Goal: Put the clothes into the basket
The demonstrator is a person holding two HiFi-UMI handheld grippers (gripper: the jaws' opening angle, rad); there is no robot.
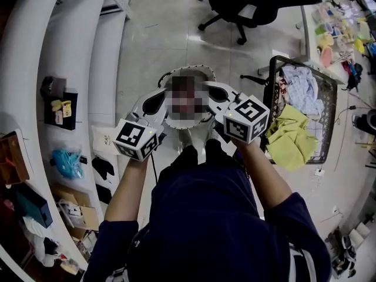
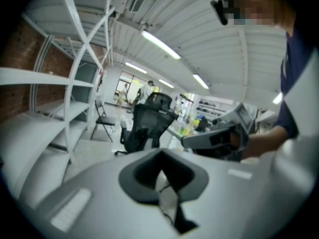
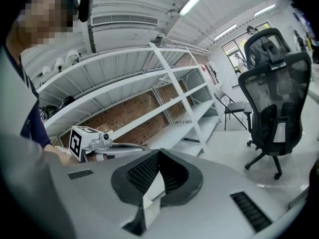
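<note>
Clothes: yellow-green cloth point(image 1: 288, 135) draped over the rim, pale blue cloth point(image 1: 302, 87) inside.
Basket point(image 1: 329, 81): on the floor, to the person's right.
Left gripper point(image 2: 160, 154): jaws pressed together, nothing between them.
Right gripper point(image 3: 159, 154): jaws together, empty.

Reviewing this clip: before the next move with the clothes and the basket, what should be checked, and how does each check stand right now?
1. Left hand-held gripper free: ok, jaws together, nothing between them.
2. Right hand-held gripper free: ok, jaws together, nothing held.
3. Basket in sight: ok, on the floor at the right.
4. Blue-white garment inside the basket: ok.
5. Yellow-green garment fully inside: not ok, it hangs over the rim.
6. No clothes left outside: cannot tell.
</note>
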